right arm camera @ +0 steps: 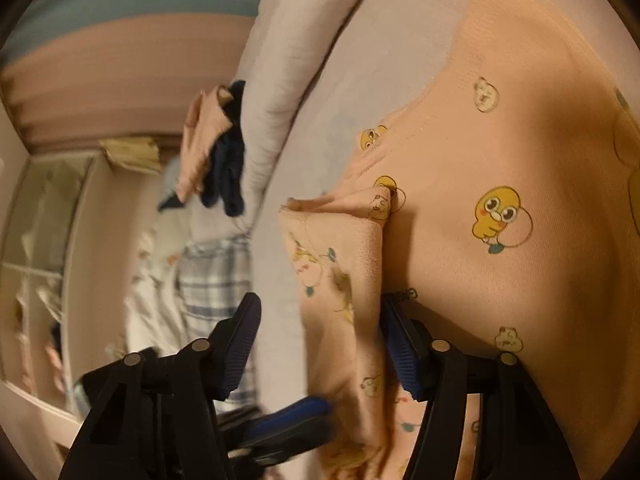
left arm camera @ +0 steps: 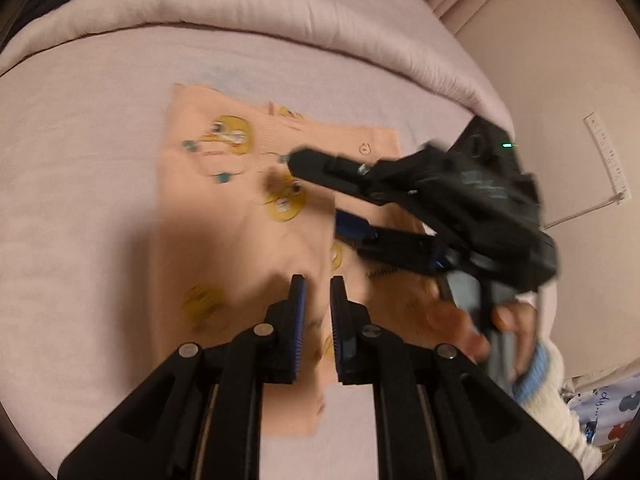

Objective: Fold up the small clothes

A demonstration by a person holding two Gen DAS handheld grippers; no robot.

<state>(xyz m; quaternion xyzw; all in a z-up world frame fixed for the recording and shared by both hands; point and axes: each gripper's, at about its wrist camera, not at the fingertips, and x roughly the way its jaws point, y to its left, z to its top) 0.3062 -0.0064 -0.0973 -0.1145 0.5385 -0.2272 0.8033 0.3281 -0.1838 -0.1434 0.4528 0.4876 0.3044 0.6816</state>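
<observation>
A small peach garment printed with yellow ducks lies spread on the pale lilac bed sheet. My left gripper hangs over its near part with the jaws a narrow gap apart, and flat fabric shows through the gap. My right gripper reaches in from the right, open, low over the garment's right half. In the right wrist view a raised fold of the garment stands between the fingers of the right gripper. The right-hand finger touches this fold and the other stands clear. A blue left-gripper pad shows below.
A rolled lilac duvet borders the far side of the bed. Beyond it lie a heap of dark and peach clothes and a plaid cloth. A person's hand in a blue-cuffed white sleeve holds the right gripper.
</observation>
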